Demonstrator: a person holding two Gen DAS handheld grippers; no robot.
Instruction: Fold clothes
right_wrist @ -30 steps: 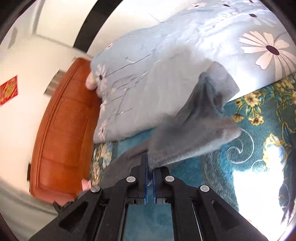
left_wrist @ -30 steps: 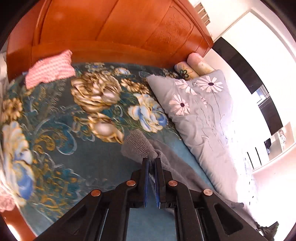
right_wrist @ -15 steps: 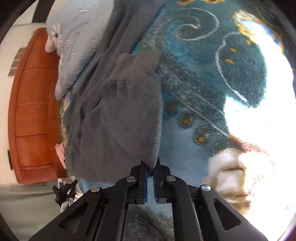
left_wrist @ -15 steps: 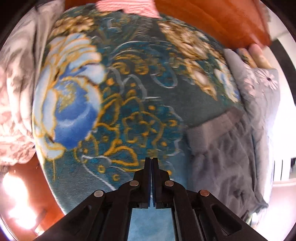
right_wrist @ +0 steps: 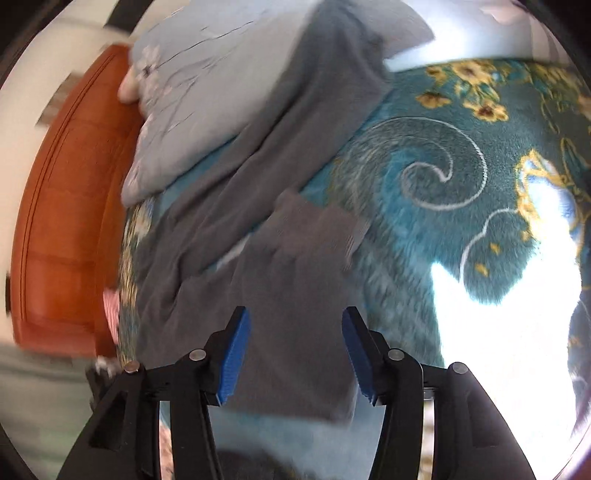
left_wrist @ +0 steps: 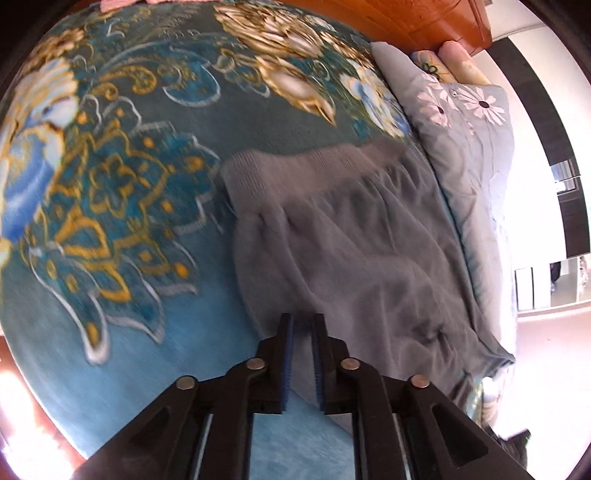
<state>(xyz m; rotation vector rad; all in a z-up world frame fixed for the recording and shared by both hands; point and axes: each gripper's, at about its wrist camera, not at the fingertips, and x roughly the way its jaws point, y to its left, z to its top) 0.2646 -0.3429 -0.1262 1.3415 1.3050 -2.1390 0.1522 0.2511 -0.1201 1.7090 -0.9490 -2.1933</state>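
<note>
A grey garment (left_wrist: 351, 236) with a ribbed band (left_wrist: 295, 166) lies spread on the teal flowered blanket (left_wrist: 140, 229). Its far side runs up against a pale quilt. My left gripper (left_wrist: 302, 319) sits at the garment's near edge. Its jaws are opening, a narrow gap shows between the blue pads, and they do not press the cloth. In the right wrist view the same grey garment (right_wrist: 280, 295) lies flat with a ribbed cuff (right_wrist: 314, 221) on top. My right gripper (right_wrist: 295, 314) hovers over it, its jaws opening wide, with cloth below them but not gripped.
A pale blue-grey quilt with daisies (left_wrist: 469, 147) lies along the garment's far side, partly under it (right_wrist: 207, 96). An orange wooden headboard (left_wrist: 424, 18) closes off one end of the bed. A pink knitted piece (left_wrist: 114, 3) lies by it. Bright glare covers the blanket (right_wrist: 498, 332) on the right.
A second ago both grippers held the grey garment up, shut on it. Both have come down; the garment now lies on the blanket. The right jaws have spread wide, the left have parted slightly.
</note>
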